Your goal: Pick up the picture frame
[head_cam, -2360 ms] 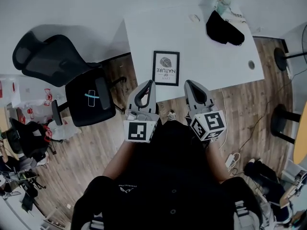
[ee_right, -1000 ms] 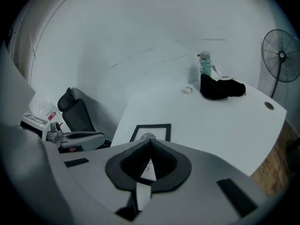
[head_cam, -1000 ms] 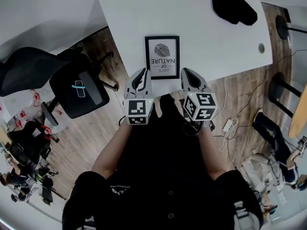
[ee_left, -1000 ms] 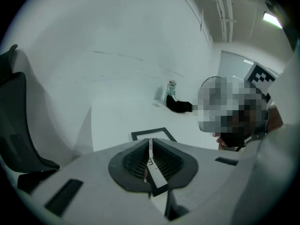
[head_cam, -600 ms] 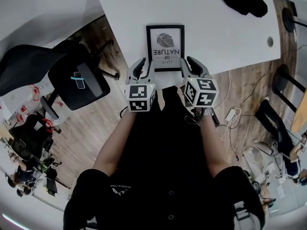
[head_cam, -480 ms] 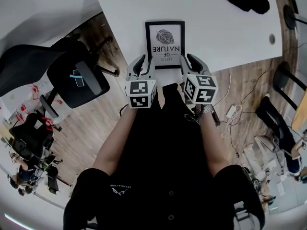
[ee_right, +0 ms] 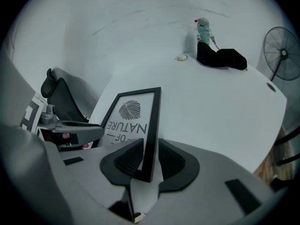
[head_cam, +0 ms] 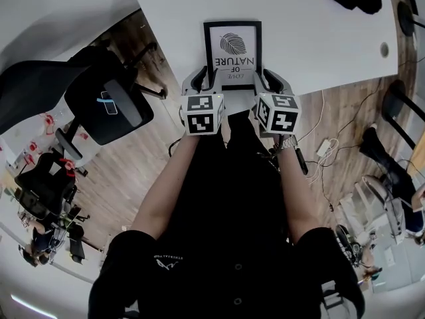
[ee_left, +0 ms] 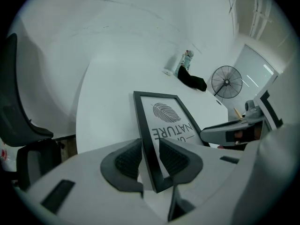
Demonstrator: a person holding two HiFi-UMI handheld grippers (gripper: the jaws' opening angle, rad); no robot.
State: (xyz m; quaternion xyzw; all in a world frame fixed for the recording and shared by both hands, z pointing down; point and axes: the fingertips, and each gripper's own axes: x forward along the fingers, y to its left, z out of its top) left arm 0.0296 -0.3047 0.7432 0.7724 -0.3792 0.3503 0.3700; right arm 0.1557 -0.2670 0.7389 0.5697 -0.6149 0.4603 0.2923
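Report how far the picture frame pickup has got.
Done: the left gripper and right gripper each straddle a near-corner rail of the picture frame. In hand: the right jaws are opening around their rail; the left jaws stand apart, neither pressing. Left: close both and lift; the frame lies flat on the table.

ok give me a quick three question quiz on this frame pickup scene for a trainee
1. True or false: the picture frame lies flat on the white table.
2. What sits between the left gripper's fingers? a) a bottle b) the frame's black edge c) nothing
3. Which large word is printed on the picture inside the frame?

Key: 1 true. 2 b, the fingers straddle the edge without pressing on it. 3 NATURE.
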